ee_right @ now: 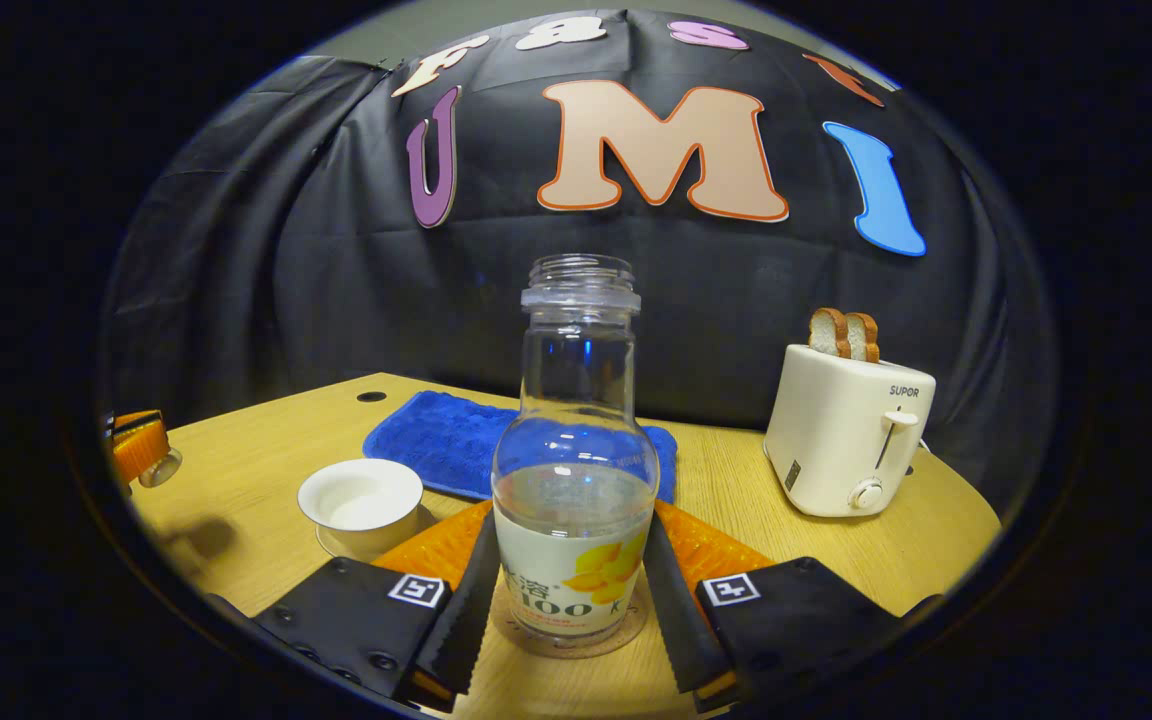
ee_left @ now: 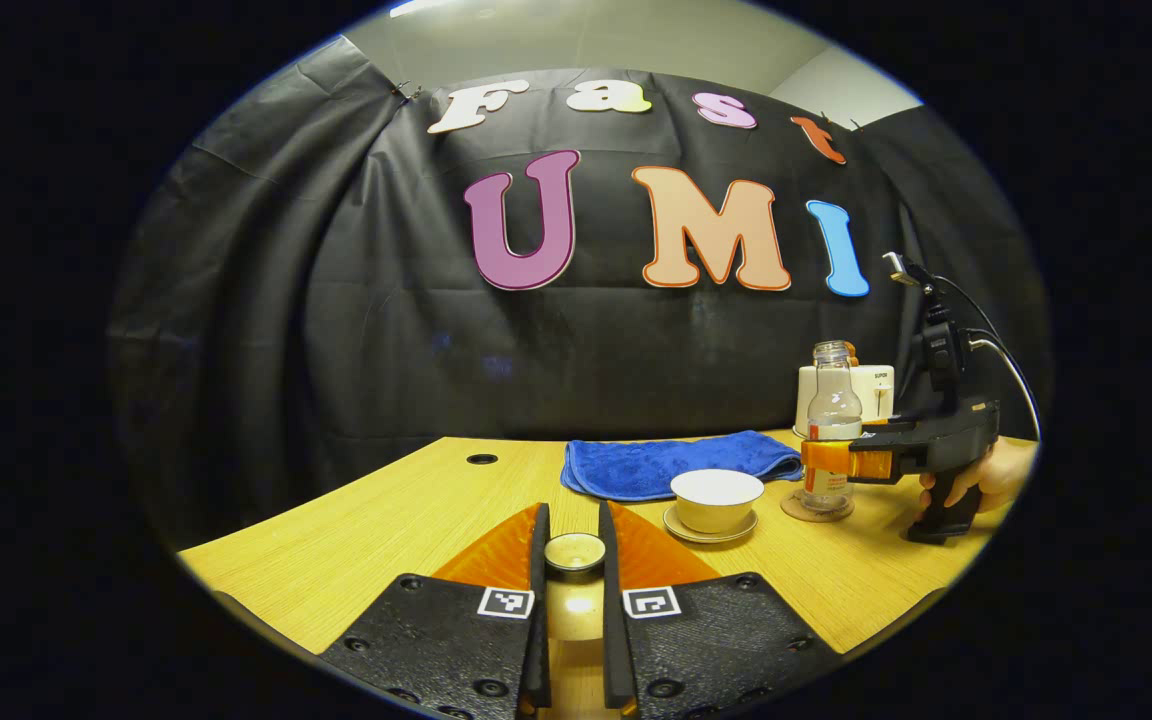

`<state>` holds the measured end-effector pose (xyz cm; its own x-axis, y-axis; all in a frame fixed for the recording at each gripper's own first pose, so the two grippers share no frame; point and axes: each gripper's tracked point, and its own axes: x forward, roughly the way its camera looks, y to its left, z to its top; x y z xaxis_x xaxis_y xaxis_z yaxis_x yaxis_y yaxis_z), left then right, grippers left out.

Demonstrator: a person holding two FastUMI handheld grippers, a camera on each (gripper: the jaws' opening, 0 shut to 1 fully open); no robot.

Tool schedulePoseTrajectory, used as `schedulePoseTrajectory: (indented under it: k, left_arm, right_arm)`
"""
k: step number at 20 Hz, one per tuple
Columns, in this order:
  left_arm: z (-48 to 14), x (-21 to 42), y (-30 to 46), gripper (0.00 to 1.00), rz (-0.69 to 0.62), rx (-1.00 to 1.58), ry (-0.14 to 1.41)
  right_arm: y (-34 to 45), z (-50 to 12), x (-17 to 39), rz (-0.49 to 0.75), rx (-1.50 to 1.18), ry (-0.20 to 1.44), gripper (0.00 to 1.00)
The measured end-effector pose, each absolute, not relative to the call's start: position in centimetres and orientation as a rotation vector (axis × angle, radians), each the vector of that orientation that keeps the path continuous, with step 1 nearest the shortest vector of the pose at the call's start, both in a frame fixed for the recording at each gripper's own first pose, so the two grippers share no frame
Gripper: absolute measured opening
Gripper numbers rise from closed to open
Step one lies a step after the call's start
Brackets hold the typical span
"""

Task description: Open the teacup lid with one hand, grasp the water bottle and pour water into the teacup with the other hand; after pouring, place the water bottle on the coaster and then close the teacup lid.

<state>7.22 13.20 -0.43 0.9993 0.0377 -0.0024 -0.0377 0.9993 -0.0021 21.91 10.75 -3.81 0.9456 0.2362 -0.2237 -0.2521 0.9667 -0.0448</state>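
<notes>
My right gripper (ee_right: 568,600) has both fingers pressed against the lower body of the clear plastic water bottle with the pale printed label (ee_right: 575,470), one finger on each flank, at label height. The bottle stands upright between them on the round brown coaster (ee_right: 576,635), directly ahead of the tool. My left gripper (ee_left: 574,570) is clamped on the small round teacup lid (ee_left: 574,552), held above the light wooden table (ee_left: 366,540).

Step in hand, as I judge it: lift the bottle off the coaster and carry it to the cup for pouring.

Procedure I would follow:
1. Confirm the grip is firm on both flanks before lifting; the smooth wall may slip.
2. Raise the bottle straight up until it is free of the coaster.
3. Move it ahead and to the left of the right gripper, toward the white ceramic teacup on its saucer (ee_right: 361,502).
4. Tilt slowly. The neck is wide and has no cap, so water will leave quickly.
5. Keep the left gripper and lid well apart from the pour path.

Condition of the bottle: transparent, bulbous shoulder, threaded open mouth, water level just above the label. The teacup is uncovered and appears empty. The blue folded towel (ee_right: 436,440) lies beyond the cup; the cream toaster holding bread slices (ee_right: 851,430) stands ahead and to the right.
</notes>
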Motion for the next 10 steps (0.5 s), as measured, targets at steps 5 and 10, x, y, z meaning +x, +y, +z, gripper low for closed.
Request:
schedulePoseTrajectory:
  k: [5,10]
  left_arm:
    - [-0.48,7.21,13.24,0.18,0.037,-0.003,0.003]
    - [-0.43,7.25,13.25,0.18,0.037,-0.003,0.003]
  right_arm:
    - [10.72,-4.21,22.04,0.239,-0.081,0.210,0.78]
    - [10.88,-4.38,21.89,0.225,-0.050,0.221,0.80]
